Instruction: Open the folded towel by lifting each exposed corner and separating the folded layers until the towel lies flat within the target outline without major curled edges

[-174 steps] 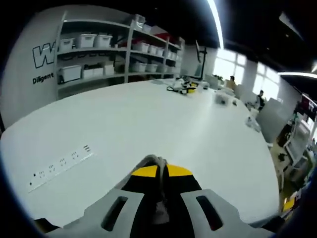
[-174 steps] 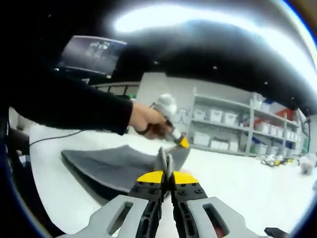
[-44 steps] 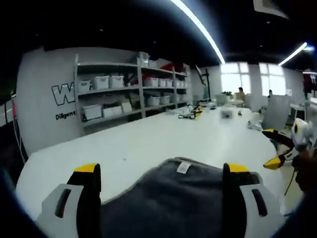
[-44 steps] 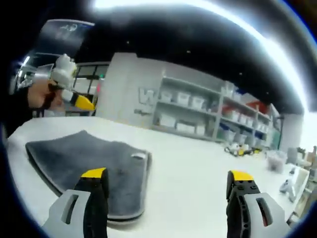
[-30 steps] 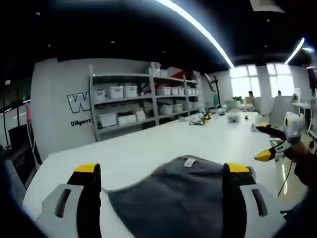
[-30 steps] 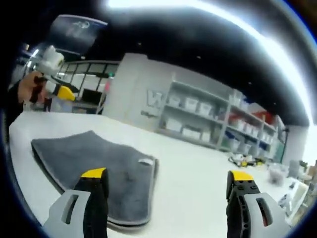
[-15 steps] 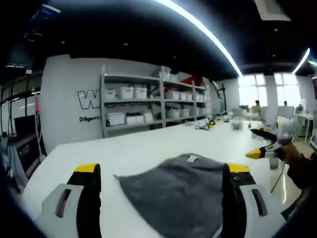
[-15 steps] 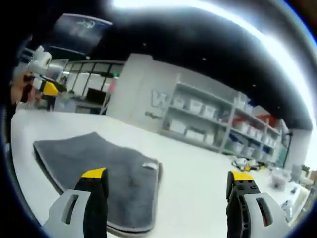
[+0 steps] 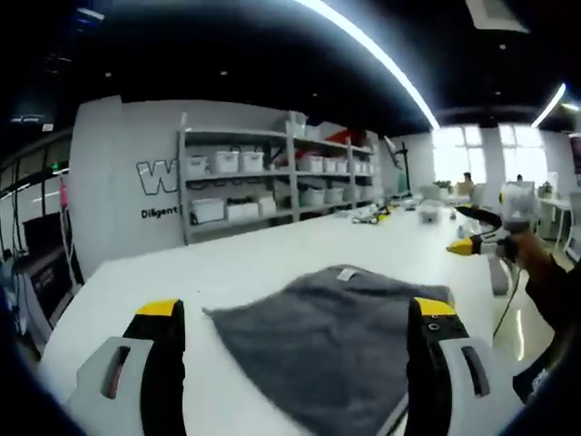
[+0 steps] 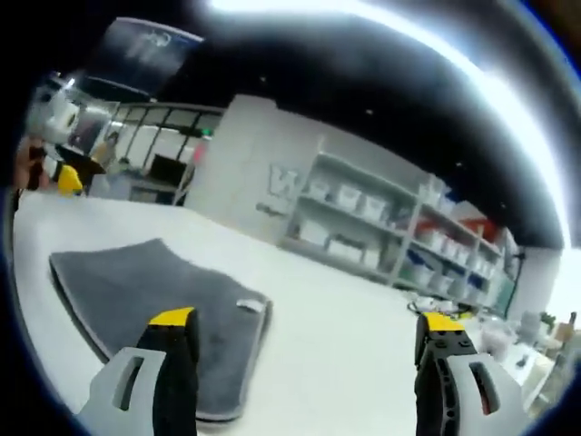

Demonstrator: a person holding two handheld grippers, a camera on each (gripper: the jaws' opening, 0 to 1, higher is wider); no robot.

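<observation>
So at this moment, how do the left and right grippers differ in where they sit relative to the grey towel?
The left gripper frames the towel between its open jaws; the right gripper has the towel behind its left jaw, with bare white table in the gap. The left gripper faces the towel's corner, the right gripper its side edge. Both are open, holding nothing.

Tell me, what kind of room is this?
Probably a lab or workshop in an office building: long shelves lined with white storage bins, a big white table holding a grey towel, and ceiling strip lights.
</observation>
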